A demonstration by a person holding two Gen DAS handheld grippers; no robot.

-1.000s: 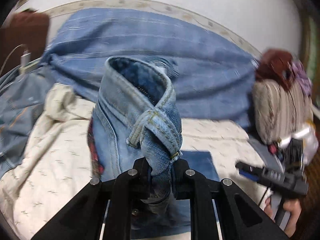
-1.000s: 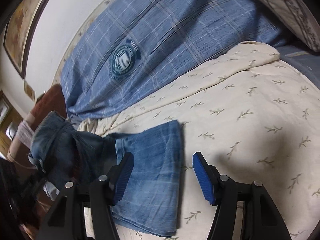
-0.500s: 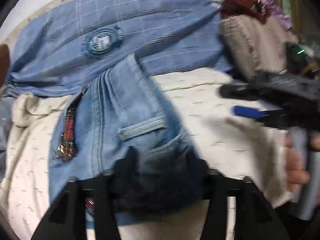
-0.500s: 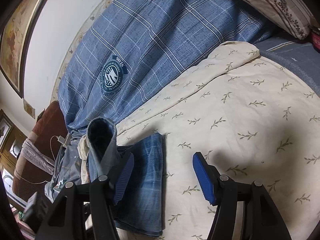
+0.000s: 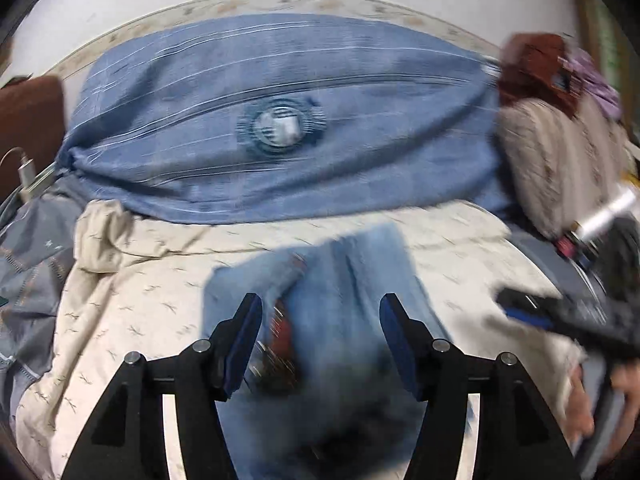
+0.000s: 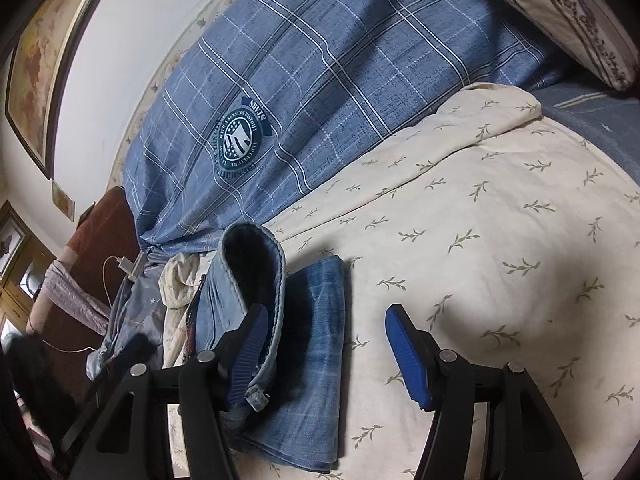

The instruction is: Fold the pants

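Note:
Light blue jeans lie folded on the cream leaf-print sheet, with the waistband part still curled up over the folded legs in the right wrist view. My left gripper is open and empty just above the jeans. My right gripper is open and empty, its left finger close against the raised waistband, its right finger over bare sheet. The left view is motion-blurred.
A blue plaid duvet with a round emblem lies behind the jeans. A patterned pillow and clutter sit at the right. A charger cable and brown headboard are at the left. The right gripper shows in the left view.
My left gripper let go of the jeans waistband and opened; the waistband dropped over the folded legs. The right gripper stayed open over the sheet.

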